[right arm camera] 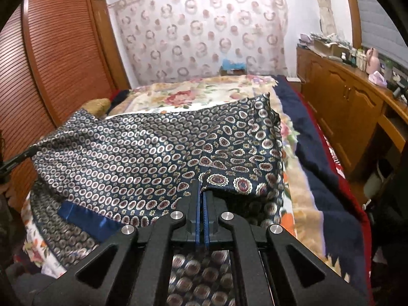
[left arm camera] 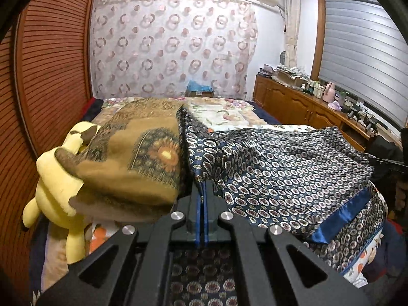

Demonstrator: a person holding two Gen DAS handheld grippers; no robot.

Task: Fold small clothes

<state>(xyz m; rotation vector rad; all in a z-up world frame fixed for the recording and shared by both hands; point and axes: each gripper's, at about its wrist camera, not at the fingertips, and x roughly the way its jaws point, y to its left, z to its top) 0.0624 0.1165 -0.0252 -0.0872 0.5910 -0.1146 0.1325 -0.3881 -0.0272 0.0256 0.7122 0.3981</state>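
My left gripper (left arm camera: 203, 191) has its jaws pressed together on an edge of the navy patterned cloth (left arm camera: 293, 168), the fabric pinched between the blue pads. My right gripper (right arm camera: 202, 191) is the same: jaws closed, with a folded corner of the cloth (right arm camera: 158, 150) caught between them.

Taking the bed (right arm camera: 204, 94) as the landmark, the cloth lies across its near end, stretched between my two grippers with its long axis running across the bed, side to side. A plain blue border strip (left arm camera: 341, 219) runs along the near hem, and more of the cloth hangs below both grippers. In the right wrist view the far corner of the cloth points up the bed toward the headboard end.

At the left side of the bed, touching the cloth's left edge, sits a mustard floral blanket (left arm camera: 132, 158), with a yellow plush toy (left arm camera: 58, 183) tucked partly under it.

At the head of the bed a small cardboard box (left arm camera: 200, 92) holds something blue; I cannot tell what. Beside the bed on the right stands a wooden cabinet (left arm camera: 293, 102), its top crowded with bottles and boxes.
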